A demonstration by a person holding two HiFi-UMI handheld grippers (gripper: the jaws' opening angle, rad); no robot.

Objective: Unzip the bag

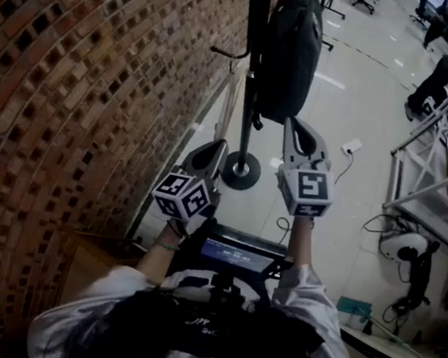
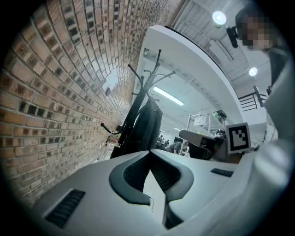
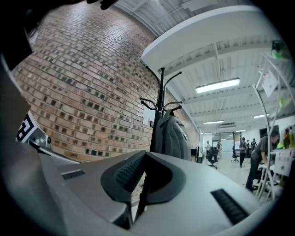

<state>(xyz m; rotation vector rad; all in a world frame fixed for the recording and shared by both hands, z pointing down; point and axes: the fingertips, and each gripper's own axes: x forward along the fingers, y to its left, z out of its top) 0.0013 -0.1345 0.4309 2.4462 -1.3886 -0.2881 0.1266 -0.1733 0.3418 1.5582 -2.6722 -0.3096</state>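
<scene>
A dark backpack (image 1: 290, 52) hangs upright on a black coat stand (image 1: 248, 79) beside the brick wall. Both grippers are held up in front of it, short of it and not touching it. My left gripper (image 1: 212, 146) is lower and to the left of the stand's round base (image 1: 241, 171); its jaws meet at the tip with nothing between them (image 2: 150, 153). My right gripper (image 1: 295, 126) is just under the bag's bottom in the head view, shut and empty (image 3: 145, 155). The bag shows ahead in both gripper views (image 2: 147, 126) (image 3: 174, 136), and I cannot make out its zip.
A brick wall (image 1: 74, 72) runs along the left. White metal racks (image 1: 443, 162) stand on the right, with cables and a white power strip (image 1: 351, 147) on the floor. People are at the far right (image 1: 443, 72). A screen device (image 1: 234, 256) hangs at my chest.
</scene>
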